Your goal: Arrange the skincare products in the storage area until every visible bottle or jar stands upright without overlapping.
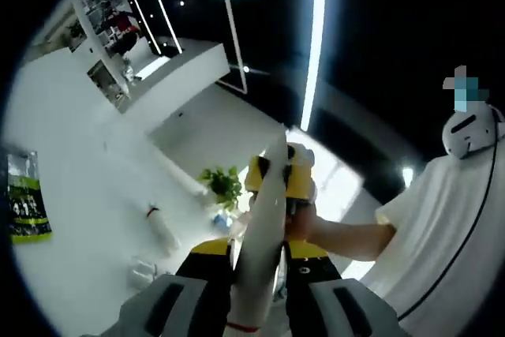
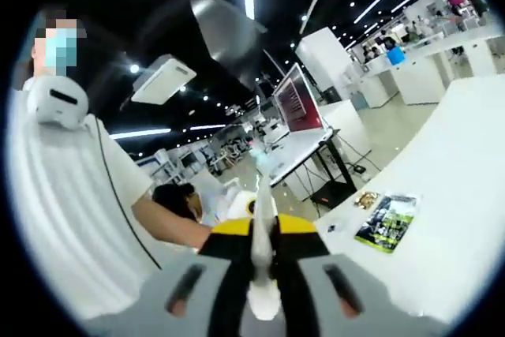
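Tube clamped in my left gripper; my right gripper also closed on it, both raised.

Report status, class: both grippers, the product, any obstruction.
Left gripper shut on white tube. Right gripper shut on the same tube, opposite end. Tube held aloft between them. Nothing in the way.

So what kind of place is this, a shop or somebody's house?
Probably a big shop or showroom, not a house. There are long white counters, strip lights on a dark ceiling, and a display screen on a stand.
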The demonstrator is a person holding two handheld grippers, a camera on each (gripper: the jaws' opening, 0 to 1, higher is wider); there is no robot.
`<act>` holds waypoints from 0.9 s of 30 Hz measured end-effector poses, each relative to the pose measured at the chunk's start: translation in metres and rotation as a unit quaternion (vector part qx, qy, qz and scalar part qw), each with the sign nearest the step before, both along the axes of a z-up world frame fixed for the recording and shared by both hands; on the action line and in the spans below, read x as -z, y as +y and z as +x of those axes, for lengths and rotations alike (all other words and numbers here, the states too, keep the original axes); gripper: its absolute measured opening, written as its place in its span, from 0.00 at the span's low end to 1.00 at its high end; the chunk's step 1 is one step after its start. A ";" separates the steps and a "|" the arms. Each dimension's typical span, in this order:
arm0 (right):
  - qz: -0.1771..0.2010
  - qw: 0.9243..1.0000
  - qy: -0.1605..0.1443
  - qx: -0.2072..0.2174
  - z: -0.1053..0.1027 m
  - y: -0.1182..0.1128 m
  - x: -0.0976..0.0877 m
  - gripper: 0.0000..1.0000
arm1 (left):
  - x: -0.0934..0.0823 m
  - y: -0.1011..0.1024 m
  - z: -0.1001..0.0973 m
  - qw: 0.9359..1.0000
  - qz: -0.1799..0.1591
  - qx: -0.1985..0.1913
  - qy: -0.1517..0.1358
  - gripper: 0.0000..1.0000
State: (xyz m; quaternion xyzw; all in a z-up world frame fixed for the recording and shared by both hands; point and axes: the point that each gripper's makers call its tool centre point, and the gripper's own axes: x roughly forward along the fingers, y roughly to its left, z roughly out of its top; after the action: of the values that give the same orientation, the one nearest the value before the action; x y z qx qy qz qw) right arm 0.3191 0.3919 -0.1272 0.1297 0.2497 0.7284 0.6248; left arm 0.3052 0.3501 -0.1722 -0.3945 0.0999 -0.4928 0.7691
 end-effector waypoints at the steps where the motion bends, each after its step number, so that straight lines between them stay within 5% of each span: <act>1: -0.002 1.000 -0.004 -0.001 0.000 0.000 0.000 0.10 | 0.001 0.000 0.000 1.000 0.008 -0.001 0.000 0.26; 6: -0.013 1.000 -0.023 -0.001 0.002 -0.001 0.003 0.09 | 0.013 0.004 -0.001 0.999 0.053 0.000 0.002 0.28; 11: -0.022 0.999 -0.043 0.014 0.014 -0.006 0.003 0.10 | 0.031 0.013 0.001 0.987 0.154 -0.029 -0.015 0.35; 13: -0.028 0.998 -0.048 0.017 0.017 -0.007 0.004 0.10 | 0.037 0.019 0.005 0.976 0.209 -0.052 -0.035 0.37; 14: -0.033 0.998 -0.053 0.020 0.020 -0.008 0.006 0.10 | 0.038 0.022 0.007 0.965 0.246 -0.069 -0.062 0.38; 20: -0.055 0.995 -0.074 0.028 0.033 -0.011 0.014 0.10 | 0.061 0.040 0.018 0.925 0.352 -0.125 -0.071 0.52; 27: -0.072 0.992 -0.091 0.038 0.053 -0.012 0.017 0.10 | 0.082 0.052 0.017 0.905 0.388 -0.168 -0.033 0.55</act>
State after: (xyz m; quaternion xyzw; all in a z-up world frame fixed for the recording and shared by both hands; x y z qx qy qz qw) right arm 0.3716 0.3799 -0.1438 0.0270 0.2381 0.6929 0.6800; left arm 0.3225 0.4025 -0.2543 -0.0590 0.1905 -0.2912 0.9356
